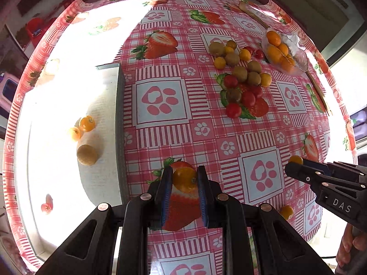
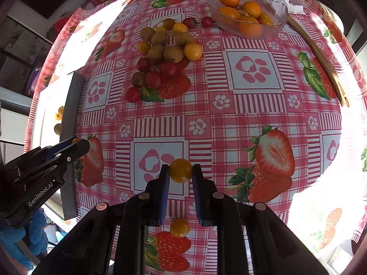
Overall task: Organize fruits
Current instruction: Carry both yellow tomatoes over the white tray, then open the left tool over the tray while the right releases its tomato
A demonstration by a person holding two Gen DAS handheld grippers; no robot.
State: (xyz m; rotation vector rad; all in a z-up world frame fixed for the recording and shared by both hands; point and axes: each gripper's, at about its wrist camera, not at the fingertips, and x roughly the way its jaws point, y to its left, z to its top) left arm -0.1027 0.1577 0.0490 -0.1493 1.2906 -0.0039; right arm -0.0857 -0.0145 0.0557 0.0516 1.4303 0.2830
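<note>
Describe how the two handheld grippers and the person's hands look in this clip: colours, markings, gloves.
Both grippers are black angular plastic with round metal rivets and blue ribbed pads on the jaws. The right gripper carries white "DAS" lettering; a bare hand shows below it. The left gripper reads "GenRobot.AI", and a blue glove appears under it.

Left wrist view: camera sits just behind the left gripper (image 1: 184,178), low over the worktop (image 1: 160,123), looking along the fingers toward the far edge; the grey tray (image 1: 120,114) lies at its left. Right wrist view: same low, close stance behind the right gripper (image 2: 181,171), facing the same far edge. Shared ground: the loose fruit pile (image 1: 240,78) (image 2: 162,55) and glass bowl (image 1: 296,52) (image 2: 275,26) near the far right corner. Each view catches the other gripper at its side margin.
</note>
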